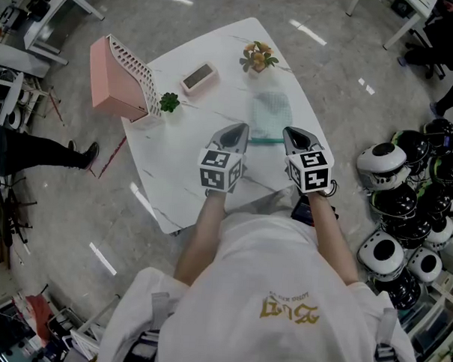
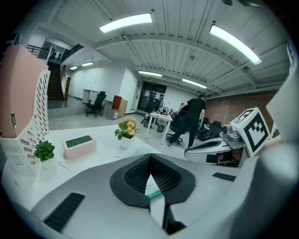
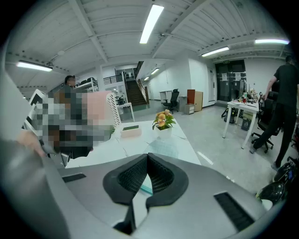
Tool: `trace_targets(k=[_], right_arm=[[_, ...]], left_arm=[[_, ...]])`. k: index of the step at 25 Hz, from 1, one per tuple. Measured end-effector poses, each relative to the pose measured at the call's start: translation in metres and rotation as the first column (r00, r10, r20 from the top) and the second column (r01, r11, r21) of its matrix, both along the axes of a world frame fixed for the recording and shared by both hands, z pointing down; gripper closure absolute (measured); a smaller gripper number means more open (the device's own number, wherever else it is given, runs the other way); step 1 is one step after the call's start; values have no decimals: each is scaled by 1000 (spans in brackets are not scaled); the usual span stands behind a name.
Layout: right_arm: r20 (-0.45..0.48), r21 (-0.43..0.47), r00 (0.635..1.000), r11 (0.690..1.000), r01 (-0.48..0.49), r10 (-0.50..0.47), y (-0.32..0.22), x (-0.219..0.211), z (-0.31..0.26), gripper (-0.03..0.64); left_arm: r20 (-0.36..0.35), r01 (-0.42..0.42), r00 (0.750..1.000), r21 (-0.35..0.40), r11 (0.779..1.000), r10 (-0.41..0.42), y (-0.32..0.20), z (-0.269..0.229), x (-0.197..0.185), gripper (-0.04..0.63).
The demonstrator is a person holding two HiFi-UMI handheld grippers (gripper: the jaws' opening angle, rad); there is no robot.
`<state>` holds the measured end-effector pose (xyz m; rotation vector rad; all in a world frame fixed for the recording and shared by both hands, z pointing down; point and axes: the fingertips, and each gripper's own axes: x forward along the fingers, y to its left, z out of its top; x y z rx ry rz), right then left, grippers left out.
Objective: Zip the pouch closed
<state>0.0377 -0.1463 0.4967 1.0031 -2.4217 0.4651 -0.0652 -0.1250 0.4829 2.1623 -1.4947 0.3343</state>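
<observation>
Head view, pouch: green mesh pouch [image 1: 271, 115] lies flat on white table [image 1: 211, 187], teal edge toward the person; zip open or shut, can't tell.
Head view, grippers: left gripper [image 1: 241, 130] & right gripper [image 1: 289, 132] sit by the pouch's near corners, not on it.
Left gripper view, jaws: together, nothing held; teal edge shows thru the gap below the tips.
Right gripper view, jaws: together, empty; pouch lies ahead, w/ flower pot [image 3: 163, 122] beyond.
Stage: fits zip open w/ reach to come, or zip done & grippers let go.
Doing it well: read the zip line up close first. Thin mesh on a slick top prob slides, so any tug on the pull needs a counter-hold at the zip's end, kept along the edge.
</observation>
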Motion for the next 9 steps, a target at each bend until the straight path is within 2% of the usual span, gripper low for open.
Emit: trace_targets(k=[9], right_arm=[[-1, -5, 1000, 1000, -7, 7, 2, 0, 1, 604]], left_arm=[[0, -4, 1000, 0, 1000, 4, 1, 0, -2, 577]])
